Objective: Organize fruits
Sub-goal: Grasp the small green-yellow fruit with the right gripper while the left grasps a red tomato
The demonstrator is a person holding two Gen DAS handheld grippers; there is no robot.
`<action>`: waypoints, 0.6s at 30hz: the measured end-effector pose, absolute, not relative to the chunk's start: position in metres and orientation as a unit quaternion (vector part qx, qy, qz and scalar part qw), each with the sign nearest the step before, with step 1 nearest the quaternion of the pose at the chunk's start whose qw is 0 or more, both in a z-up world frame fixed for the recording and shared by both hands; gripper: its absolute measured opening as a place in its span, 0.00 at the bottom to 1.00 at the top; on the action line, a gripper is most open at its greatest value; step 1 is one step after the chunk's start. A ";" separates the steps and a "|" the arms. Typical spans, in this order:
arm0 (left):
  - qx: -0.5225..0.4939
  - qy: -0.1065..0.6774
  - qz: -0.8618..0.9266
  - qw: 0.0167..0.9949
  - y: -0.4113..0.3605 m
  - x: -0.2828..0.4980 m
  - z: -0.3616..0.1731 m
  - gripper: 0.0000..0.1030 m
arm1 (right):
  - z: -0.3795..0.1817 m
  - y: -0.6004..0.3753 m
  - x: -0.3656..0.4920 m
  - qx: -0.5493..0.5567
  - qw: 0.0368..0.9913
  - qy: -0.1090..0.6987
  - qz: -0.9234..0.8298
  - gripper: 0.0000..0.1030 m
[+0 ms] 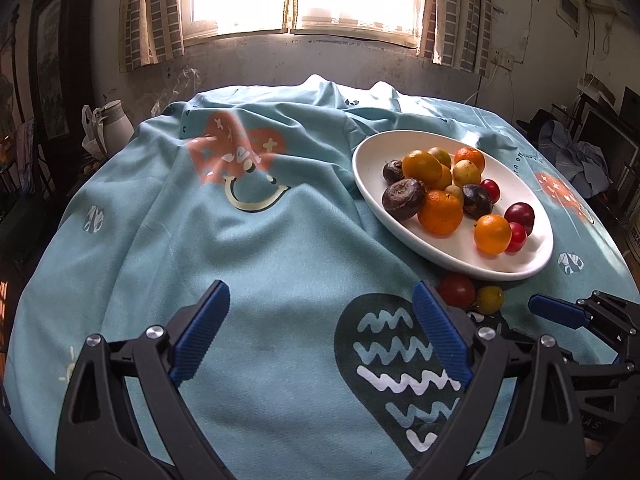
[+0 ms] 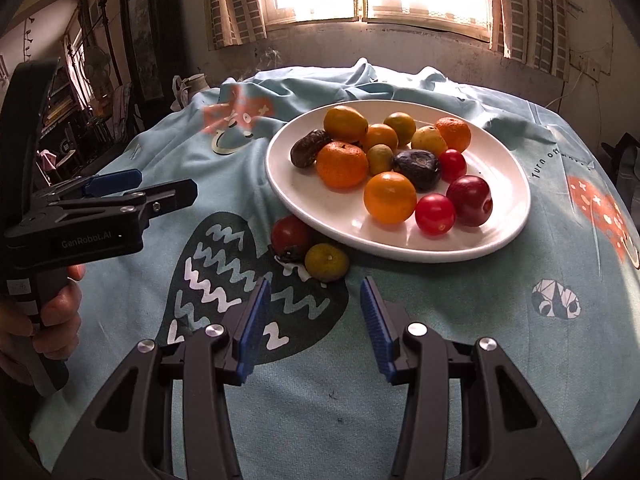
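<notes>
Right gripper hovers low, fingers apart, before a greenish-yellow fruit; left gripper (gaping wide, empty) seems level.

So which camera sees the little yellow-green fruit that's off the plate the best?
The right wrist view. There the yellow-green fruit lies whole on the cloth, beside a red tomato, just ahead of the open right hand-held gripper. In the left wrist view it is small and partly hidden behind the left hand-held gripper.
</notes>
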State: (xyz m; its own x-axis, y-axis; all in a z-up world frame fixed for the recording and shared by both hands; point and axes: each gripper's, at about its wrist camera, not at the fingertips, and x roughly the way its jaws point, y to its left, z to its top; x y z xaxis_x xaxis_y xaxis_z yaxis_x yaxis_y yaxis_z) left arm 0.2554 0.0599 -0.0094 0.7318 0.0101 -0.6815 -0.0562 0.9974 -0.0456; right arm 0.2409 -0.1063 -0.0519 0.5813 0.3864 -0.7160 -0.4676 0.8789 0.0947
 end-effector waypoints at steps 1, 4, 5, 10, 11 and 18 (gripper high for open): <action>-0.032 0.366 0.017 0.930 0.060 0.256 -0.009 0.92 | -0.054 -0.106 0.242 -0.054 0.887 0.391 0.239 0.46; -0.031 0.366 0.018 0.930 0.060 0.256 -0.010 0.92 | -0.058 -0.105 0.245 -0.055 0.885 0.398 0.236 0.46; -0.031 0.366 0.018 0.930 0.060 0.256 -0.010 0.92 | -0.060 -0.104 0.247 -0.057 0.884 0.399 0.235 0.45; -0.030 0.368 0.020 0.929 0.059 0.255 -0.012 0.92 | -0.065 -0.098 0.254 -0.062 0.884 0.403 0.227 0.43; -0.031 0.368 0.021 0.929 0.059 0.255 -0.012 0.92 | -0.066 -0.097 0.255 -0.061 0.883 0.406 0.228 0.42; -0.035 0.363 0.017 0.931 0.060 0.253 -0.009 0.92 | -0.068 -0.095 0.266 -0.044 0.880 0.420 0.218 0.36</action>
